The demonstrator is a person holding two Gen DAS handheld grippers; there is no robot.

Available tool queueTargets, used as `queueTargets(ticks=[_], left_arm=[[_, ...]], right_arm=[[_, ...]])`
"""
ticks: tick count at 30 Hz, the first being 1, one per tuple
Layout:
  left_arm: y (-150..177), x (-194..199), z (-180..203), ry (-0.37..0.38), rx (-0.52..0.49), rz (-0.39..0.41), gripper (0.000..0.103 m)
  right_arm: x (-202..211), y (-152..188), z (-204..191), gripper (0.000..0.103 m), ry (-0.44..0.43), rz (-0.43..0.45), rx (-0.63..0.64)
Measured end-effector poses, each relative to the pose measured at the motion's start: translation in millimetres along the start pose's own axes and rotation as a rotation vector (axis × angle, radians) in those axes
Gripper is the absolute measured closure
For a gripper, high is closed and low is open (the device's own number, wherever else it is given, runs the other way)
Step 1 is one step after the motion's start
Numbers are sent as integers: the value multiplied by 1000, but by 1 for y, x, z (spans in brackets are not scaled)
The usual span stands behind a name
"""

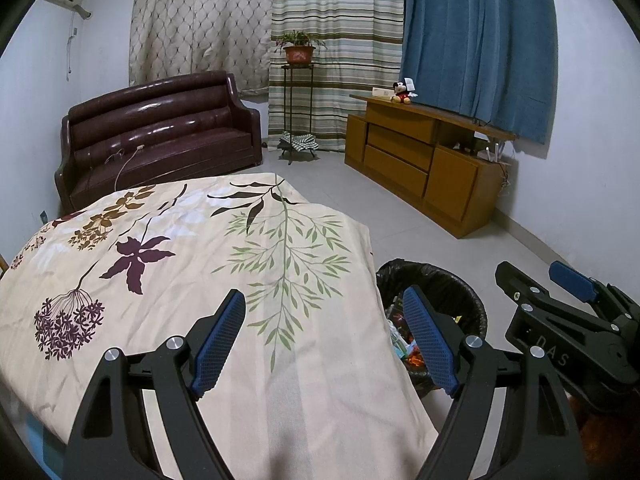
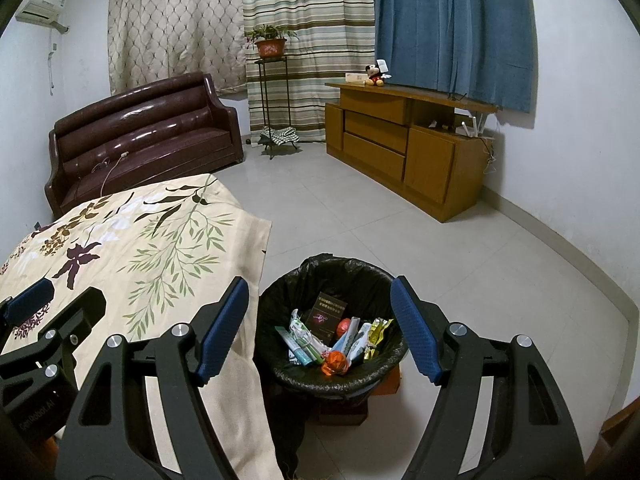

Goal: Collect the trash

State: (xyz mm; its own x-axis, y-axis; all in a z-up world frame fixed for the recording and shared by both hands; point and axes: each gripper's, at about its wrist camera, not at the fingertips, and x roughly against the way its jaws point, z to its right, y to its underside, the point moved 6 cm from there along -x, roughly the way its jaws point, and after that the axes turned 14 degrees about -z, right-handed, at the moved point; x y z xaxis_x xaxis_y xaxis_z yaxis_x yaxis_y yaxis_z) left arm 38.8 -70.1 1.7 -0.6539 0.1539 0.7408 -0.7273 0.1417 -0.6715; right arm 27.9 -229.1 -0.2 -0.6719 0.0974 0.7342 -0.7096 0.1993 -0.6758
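A round bin with a black liner (image 2: 280, 300) stands on the floor beside the cloth-covered table. Inside lie several wrappers (image 2: 306, 346), a dark carton (image 2: 328, 314) and crumpled orange pieces (image 2: 335, 362). My right gripper (image 2: 320, 328) hangs open over the bin with nothing between its blue pads. My left gripper (image 1: 326, 340) is open over the table's right corner, also with nothing in it. In the left wrist view the bin (image 1: 464, 292) shows partly behind the right finger, and the right gripper (image 1: 560, 320) sits at the far right.
A floral cloth (image 1: 180, 280) covers the table at left. A brown sofa (image 2: 140, 144) stands against the back wall, a plant stand (image 2: 274, 100) by the curtains, a wooden cabinet (image 2: 400, 148) at right. Pale tiled floor (image 2: 460, 280) spreads around the bin.
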Motion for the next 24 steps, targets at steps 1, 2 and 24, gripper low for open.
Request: queueTargets(ticks=[1, 2, 24], left_arm=[[0, 0, 0, 0, 1, 0, 24], [0, 0, 0, 1, 1, 0, 24], [3, 7, 13, -8, -17, 32, 21]], right_arm=[[0, 0, 0, 31, 0, 0, 0], [0, 0, 0, 31, 0, 0, 1], [0, 0, -1, 31, 0, 2, 1]])
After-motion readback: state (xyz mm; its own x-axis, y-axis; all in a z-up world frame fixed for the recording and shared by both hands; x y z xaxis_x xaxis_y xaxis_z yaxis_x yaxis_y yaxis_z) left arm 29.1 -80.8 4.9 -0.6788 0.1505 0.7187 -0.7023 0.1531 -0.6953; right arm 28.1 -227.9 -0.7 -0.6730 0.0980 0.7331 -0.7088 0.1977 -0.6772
